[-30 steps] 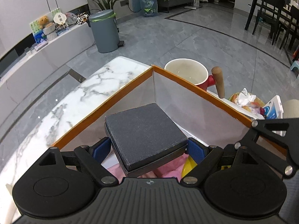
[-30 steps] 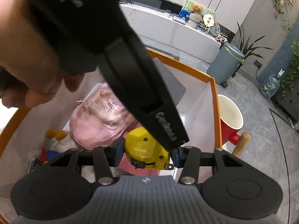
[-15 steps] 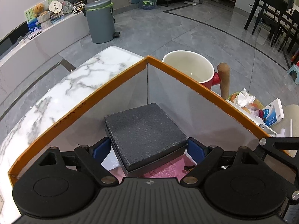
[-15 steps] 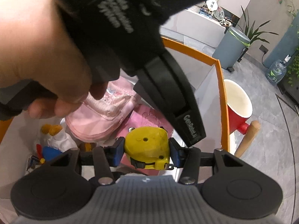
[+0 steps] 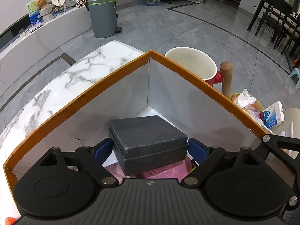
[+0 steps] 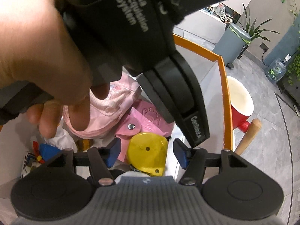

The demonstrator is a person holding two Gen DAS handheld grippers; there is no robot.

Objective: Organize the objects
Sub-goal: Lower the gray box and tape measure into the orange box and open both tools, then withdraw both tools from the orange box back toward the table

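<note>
An orange-rimmed cardboard box (image 5: 116,75) stands on a marble table (image 5: 61,86). My left gripper (image 5: 150,149) is shut on a black lidded box (image 5: 148,133), its blue pads (image 5: 102,149) against both sides, just above the carton's far corner. In the right wrist view, my right gripper (image 6: 147,151) has its jaws opening. A yellow tape measure (image 6: 148,151) lies between them with a gap on each side, resting on a pink wallet (image 6: 148,116). A person's hand (image 6: 43,56) and the left gripper's black body (image 6: 178,97) fill the upper part of that view.
A pink cap (image 6: 105,112) and small toys (image 6: 45,150) lie inside the carton (image 6: 225,86). Outside its right wall stands a red pot (image 5: 189,63) with a wooden handle (image 5: 226,78). Crumpled tissue (image 5: 243,99) and a blue-and-white packet (image 5: 272,115) lie nearby.
My right gripper's jaws have spread off the yellow tape measure, which now sits free between them. The left gripper still holds the black box and has tipped slightly.
</note>
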